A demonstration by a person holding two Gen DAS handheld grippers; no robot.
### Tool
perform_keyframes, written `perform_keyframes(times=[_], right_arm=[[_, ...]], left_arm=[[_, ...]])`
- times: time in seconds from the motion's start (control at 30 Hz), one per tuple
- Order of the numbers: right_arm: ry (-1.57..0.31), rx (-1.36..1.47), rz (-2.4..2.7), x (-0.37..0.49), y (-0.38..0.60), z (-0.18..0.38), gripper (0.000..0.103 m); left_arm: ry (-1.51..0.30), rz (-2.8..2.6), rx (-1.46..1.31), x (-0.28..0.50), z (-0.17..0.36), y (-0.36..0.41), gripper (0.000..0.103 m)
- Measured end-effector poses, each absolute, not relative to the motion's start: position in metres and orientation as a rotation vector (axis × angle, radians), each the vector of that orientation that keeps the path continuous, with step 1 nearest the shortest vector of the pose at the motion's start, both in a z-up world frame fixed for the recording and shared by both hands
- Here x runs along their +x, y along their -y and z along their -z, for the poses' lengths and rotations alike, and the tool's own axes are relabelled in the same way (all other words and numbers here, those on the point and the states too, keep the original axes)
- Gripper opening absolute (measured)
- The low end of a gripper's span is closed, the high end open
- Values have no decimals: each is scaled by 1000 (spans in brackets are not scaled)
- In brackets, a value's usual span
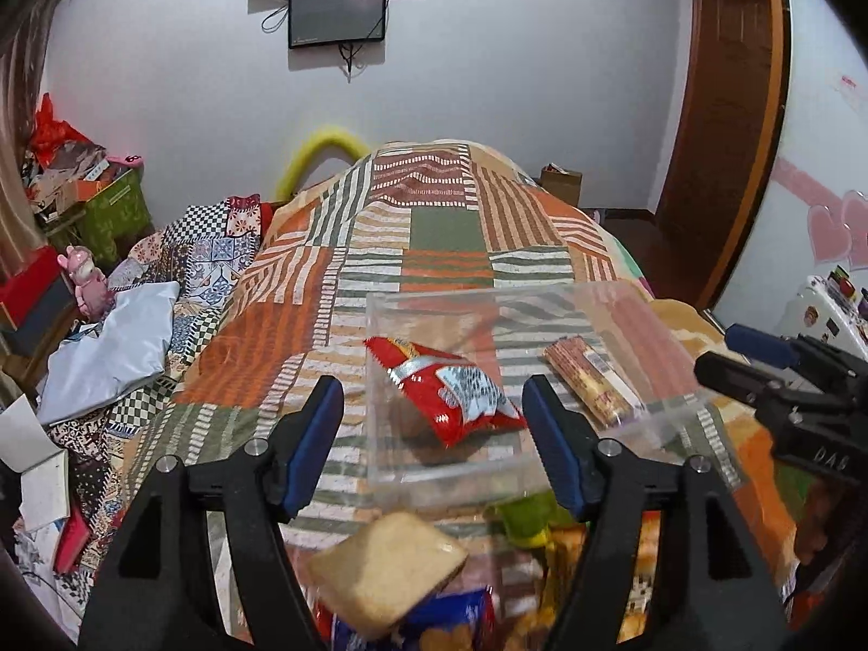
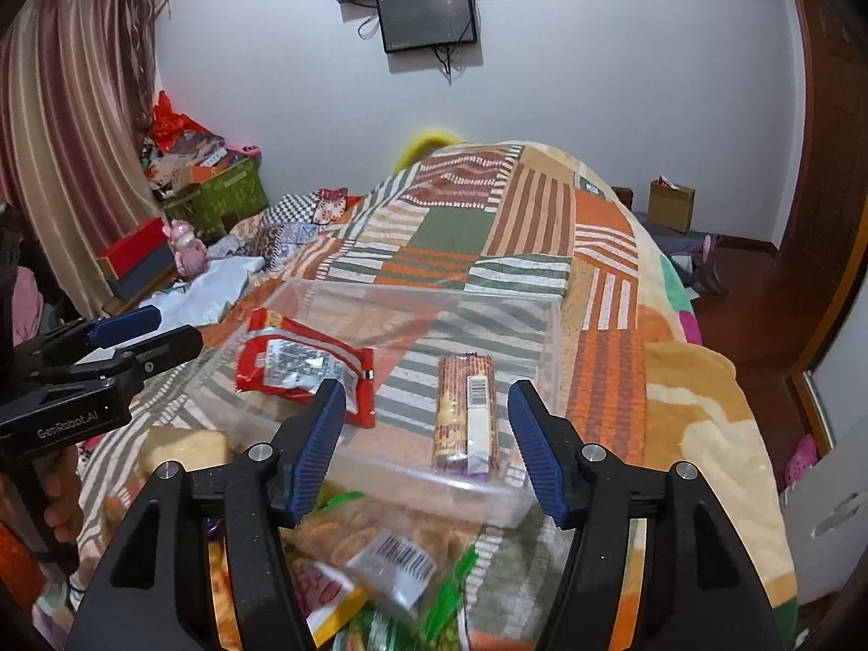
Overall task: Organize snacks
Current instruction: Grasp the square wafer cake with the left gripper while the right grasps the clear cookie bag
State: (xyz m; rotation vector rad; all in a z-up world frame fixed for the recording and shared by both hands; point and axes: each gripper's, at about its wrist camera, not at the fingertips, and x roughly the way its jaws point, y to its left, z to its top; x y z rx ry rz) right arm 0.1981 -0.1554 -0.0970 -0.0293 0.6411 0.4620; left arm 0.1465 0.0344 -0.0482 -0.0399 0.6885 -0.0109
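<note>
Snacks are lying in a loose heap on the patchwork blanket (image 2: 521,249) just on the near side of the clear plastic bin (image 2: 553,336), which is serving as the landmark here. Nearest to the left wrist camera, a bread slice in clear wrap (image 1: 388,564) is sitting atop a blue cookie packet (image 1: 450,624), with a green packet (image 1: 523,518) lying close against the bin's near wall. From the right wrist view, a clear bag of biscuits with a barcode label (image 2: 380,542) and a yellow packet (image 2: 325,597) are resting in front of the bin too. The left gripper (image 1: 434,439) is hovering above the bin's near left corner with its jaws spread wide and holding nothing. The right gripper (image 2: 426,442) is hanging over the bin's near edge, likewise spread and empty. Inside the bin, a red snack pouch (image 2: 304,366) is lying flat toward its left side, and a wrapped biscuit roll (image 2: 466,412) is lying lengthwise toward its right side, the two well apart. Beyond the bin, the blanket is running on toward a white wall, where a dark screen (image 2: 426,19) is hanging.
</note>
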Motion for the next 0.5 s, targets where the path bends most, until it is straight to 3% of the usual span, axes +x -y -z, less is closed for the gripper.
perform_keyframes(times=[0.23, 0.5], right_arm=[[-643, -33, -465, 178, 160, 104, 66], [-715, -35, -468, 169, 160, 131, 67]], left_arm=[[-718, 16, -43, 122, 54, -46, 73], [-804, 9, -43, 107, 82, -63, 74]])
